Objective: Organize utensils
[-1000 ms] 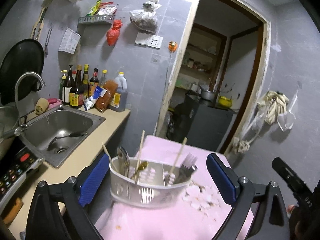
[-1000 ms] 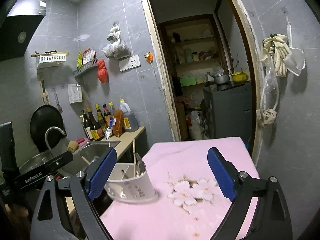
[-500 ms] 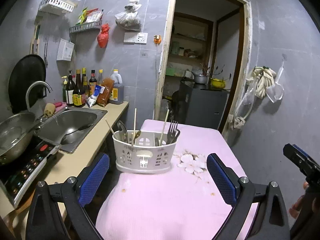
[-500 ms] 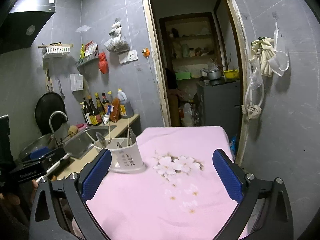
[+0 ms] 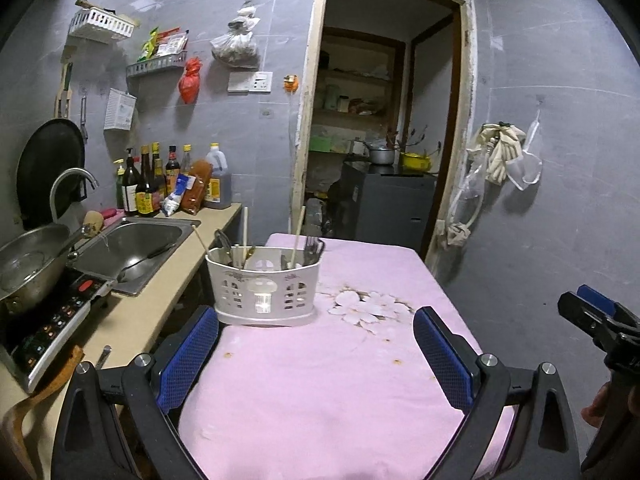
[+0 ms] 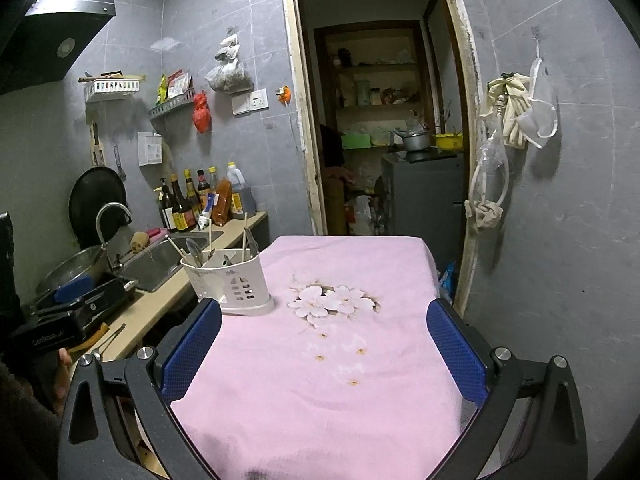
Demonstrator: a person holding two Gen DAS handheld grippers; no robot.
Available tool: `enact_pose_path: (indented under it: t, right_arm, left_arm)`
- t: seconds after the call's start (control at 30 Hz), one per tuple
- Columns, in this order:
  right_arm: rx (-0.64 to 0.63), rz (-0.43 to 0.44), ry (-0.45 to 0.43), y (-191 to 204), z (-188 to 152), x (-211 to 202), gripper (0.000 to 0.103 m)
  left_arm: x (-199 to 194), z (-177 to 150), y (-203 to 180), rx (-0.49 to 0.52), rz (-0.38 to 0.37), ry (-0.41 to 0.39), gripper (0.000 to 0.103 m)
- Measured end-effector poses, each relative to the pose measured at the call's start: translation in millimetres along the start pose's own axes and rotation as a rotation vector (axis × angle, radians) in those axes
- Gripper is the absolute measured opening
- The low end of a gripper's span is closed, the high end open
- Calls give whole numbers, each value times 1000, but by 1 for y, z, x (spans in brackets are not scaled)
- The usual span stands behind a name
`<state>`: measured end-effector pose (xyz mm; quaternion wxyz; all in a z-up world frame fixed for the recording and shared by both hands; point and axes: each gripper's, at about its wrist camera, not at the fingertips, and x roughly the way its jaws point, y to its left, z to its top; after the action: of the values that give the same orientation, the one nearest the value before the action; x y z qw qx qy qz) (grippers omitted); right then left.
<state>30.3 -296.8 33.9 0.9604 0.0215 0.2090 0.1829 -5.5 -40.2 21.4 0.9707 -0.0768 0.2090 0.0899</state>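
Pink table (image 5: 328, 380), one utensil caddy (image 5: 265, 295)

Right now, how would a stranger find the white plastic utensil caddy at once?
Start at the pink cloth-covered table before the doorway. On its far left corner, beside the steel sink, stands the white plastic utensil caddy. It is the only object on the cloth, slotted-walled, with chopsticks and a fork sticking up.

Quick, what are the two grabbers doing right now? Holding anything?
Left gripper: open, holding nothing.
Right gripper: open, holding nothing.
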Motion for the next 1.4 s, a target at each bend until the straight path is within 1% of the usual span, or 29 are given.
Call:
enact_pose_path:
  t: [0.23,0.47,0.97,1.4]
  right_arm:
    - [8,-14,3,-5,-1,-6,101]
    - [7,-13,5,-6,-3,-6,101]
    - [-17,0,18,3,0,-5,101]
    - [-19,-1,17,2,1,-4,101]
  left_arm:
    - [-5,-6,-14,12,-34,15,99]
    - [-6,-6,-14,6,-35,15,99]
    - [-6,-5,-6,-10,-30,12,99]
    - [-7,-6,1,-11,-36,6,99]
